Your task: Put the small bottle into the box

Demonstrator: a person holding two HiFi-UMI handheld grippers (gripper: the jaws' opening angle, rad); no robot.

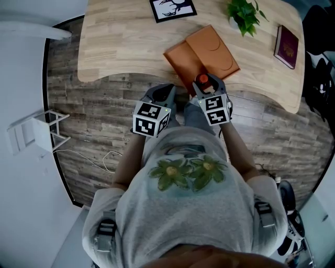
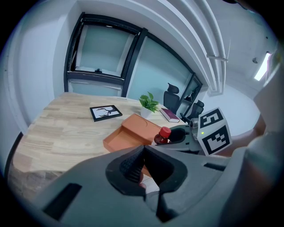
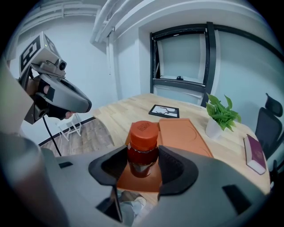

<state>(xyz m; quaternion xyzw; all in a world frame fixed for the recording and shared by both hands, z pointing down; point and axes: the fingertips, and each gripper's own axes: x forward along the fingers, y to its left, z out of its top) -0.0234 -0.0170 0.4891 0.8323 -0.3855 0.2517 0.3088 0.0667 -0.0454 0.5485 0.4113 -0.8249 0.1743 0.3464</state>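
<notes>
While the person's grey flower-printed shirt [image 1: 183,209] fills the near part of the head view, both grippers are held just beyond it, side by side, above the wood-plank floor [image 1: 94,115] at the near edge of the table [image 1: 115,47].

The left gripper [image 1: 166,94] has its dark jaws pressed together with nothing between them, as the left gripper view [image 2: 143,164] shows plainly. Just to its right, the right gripper [image 1: 205,84] is clamped on the small bottle [image 1: 203,79]. In the right gripper view the two padded jaws [image 3: 143,166] press the bottle's [image 3: 143,153] dark red body from either side. The bottle stands upright, its orange-red cap rising above the jaws.

Just beyond the bottle, the orange box [image 1: 183,60] lies open on the table's near edge. Its shallow tray shows directly behind the bottle in the right gripper view, and the bottle is not inside it. The flat lid [image 1: 212,48] adjoins the tray on the far right side.

Farther out on the pale wooden top, a black picture frame [image 1: 172,8] lies to the left and a small green plant [image 1: 243,15] in a white pot stands near the far right. A maroon book [image 1: 286,46] lies at the right end.

Off to the left, a white stool [image 1: 36,131] stands on the floor. Dark-framed windows [image 3: 182,57] rise beyond the far side of the table.
</notes>
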